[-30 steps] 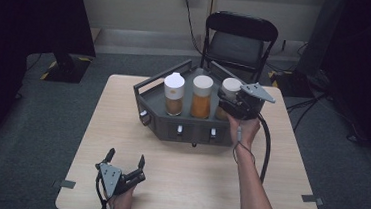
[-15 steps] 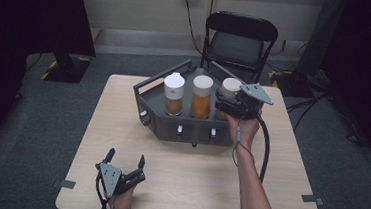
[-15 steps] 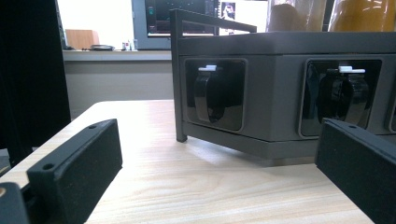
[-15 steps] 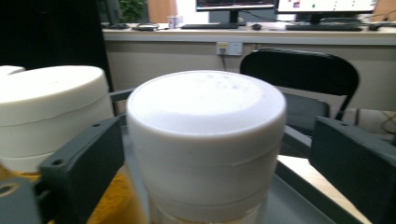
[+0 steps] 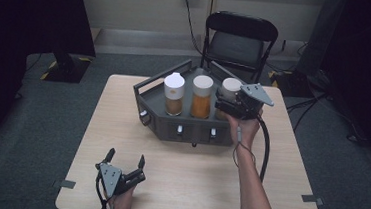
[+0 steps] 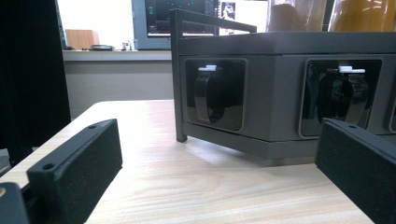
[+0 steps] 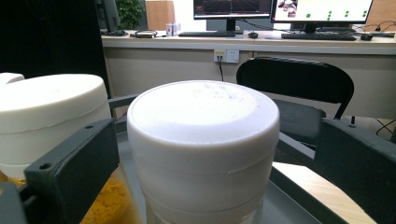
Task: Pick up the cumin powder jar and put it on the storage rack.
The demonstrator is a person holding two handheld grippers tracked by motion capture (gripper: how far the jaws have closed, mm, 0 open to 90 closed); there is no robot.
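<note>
- My right gripper has just spread its jaws wide; the white-lidded jar stands between them, untouched, in the tray.
- My left gripper rests released, facing the tray.

text: none legible | labels: none | monitor screens: unreadable

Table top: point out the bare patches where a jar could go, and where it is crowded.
Free: the table between the tray's front and the near edge, right of the left tongs; also the strip left of the tray. Crowded: the tray with three jars, where the open right tongs straddle the right jar.
</note>
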